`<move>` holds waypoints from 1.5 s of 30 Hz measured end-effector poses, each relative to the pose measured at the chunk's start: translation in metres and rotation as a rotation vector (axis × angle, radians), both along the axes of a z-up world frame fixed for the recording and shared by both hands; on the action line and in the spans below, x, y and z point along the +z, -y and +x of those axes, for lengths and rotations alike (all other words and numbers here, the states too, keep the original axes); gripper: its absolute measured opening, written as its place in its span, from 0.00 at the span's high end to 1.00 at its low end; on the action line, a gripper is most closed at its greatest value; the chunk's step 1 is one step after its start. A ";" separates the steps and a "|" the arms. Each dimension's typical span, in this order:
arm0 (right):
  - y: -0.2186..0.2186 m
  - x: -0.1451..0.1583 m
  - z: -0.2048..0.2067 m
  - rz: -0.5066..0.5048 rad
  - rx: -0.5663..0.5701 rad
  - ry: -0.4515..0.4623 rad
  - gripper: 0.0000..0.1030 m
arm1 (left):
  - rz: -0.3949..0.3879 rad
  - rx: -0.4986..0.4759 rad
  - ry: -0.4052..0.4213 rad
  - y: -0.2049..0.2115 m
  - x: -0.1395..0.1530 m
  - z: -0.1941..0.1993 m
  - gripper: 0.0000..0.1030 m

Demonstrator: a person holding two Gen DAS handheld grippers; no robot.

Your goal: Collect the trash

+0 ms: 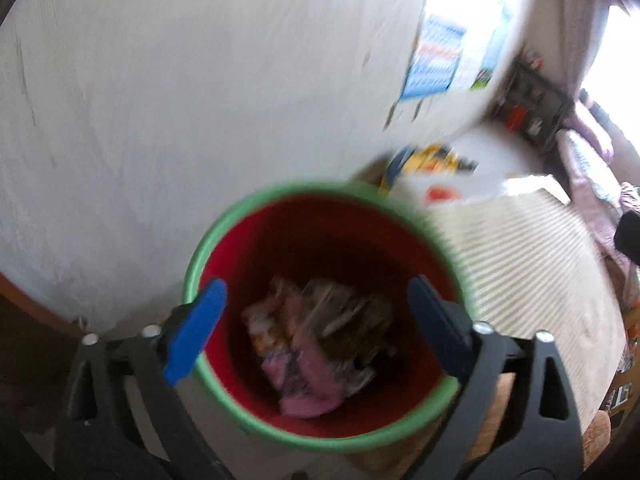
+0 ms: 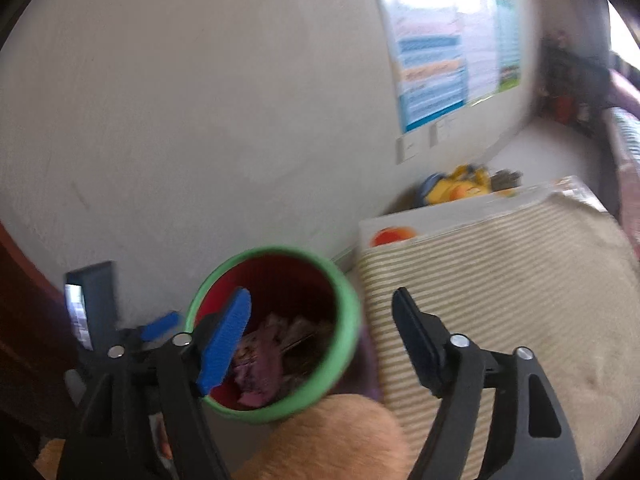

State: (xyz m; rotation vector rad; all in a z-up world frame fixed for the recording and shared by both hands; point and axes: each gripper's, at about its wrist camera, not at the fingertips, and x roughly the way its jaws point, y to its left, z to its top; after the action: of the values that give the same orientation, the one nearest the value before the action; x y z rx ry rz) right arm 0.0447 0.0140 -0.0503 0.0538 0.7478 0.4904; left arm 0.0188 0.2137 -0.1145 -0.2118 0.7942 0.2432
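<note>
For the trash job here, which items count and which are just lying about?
Job: red bin with green rim; wrappers inside it; left gripper, open; right gripper, open.
Lying about: yellow toy; wall poster; striped mat.

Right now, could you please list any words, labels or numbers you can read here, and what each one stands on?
None can be read.
Blue-and-white wall poster: printed lines, too blurred.
Crumpled pink and brown wrappers in the red, green-rimmed bin: print too blurred.
White box with orange picture: no legible text.

A home room: striped mattress (image 2: 500,280), wall poster (image 2: 436,76), toy (image 2: 460,190) on the floor.
</note>
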 end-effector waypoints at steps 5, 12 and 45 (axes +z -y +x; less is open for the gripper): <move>0.075 0.034 -0.029 0.007 -0.173 0.161 0.11 | 0.045 -0.078 0.211 0.057 0.057 -0.011 0.05; 0.147 0.061 -0.075 -0.015 -0.359 0.335 0.07 | 0.104 -0.210 0.342 0.139 0.112 -0.022 0.05; 0.236 0.045 -0.104 0.162 -0.531 0.228 0.07 | 0.196 -0.354 0.301 0.219 0.129 -0.036 0.05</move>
State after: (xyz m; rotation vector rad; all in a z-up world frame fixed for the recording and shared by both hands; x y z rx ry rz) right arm -0.0593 -0.2219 -0.0058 0.3337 0.4426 0.0457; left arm -0.0171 -0.0052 0.0143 0.0776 0.4933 -0.0464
